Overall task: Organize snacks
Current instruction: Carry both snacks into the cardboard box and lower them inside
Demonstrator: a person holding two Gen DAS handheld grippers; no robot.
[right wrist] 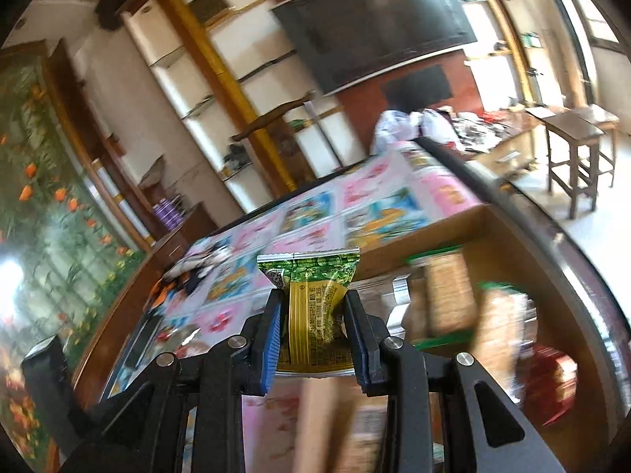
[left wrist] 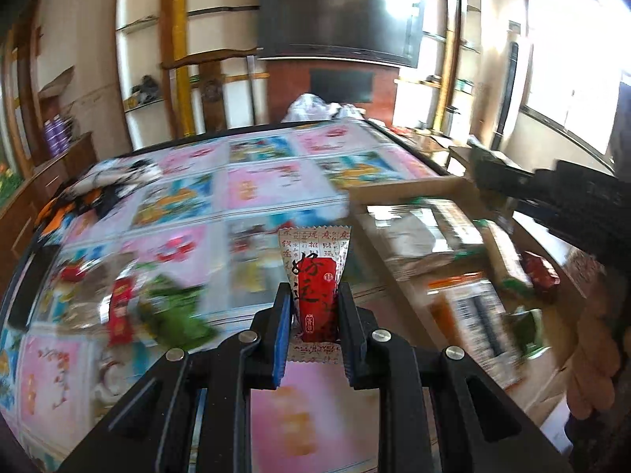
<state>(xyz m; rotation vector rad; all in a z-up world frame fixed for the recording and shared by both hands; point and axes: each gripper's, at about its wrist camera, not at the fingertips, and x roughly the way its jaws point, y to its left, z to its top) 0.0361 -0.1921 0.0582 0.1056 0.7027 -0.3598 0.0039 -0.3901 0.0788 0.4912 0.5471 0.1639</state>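
Observation:
My left gripper (left wrist: 313,307) is shut on a red and white snack packet (left wrist: 315,276) and holds it upright above the table. My right gripper (right wrist: 315,315) is shut on a green and gold snack packet (right wrist: 315,303) and holds it above the edge of a cardboard box (right wrist: 426,244). The box also shows in the left wrist view (left wrist: 406,189), at the right, with several packets inside. The right gripper shows in the left wrist view (left wrist: 512,185) over the box. Loose red and green packets (left wrist: 157,307) lie on the table at the left.
The table (left wrist: 256,181) has a pink and blue patterned cover. A white plastic bag (left wrist: 315,106) sits at its far end. A dark phone-like slab (left wrist: 31,287) lies near the left edge. A wooden stool (right wrist: 575,149) stands on the floor to the right.

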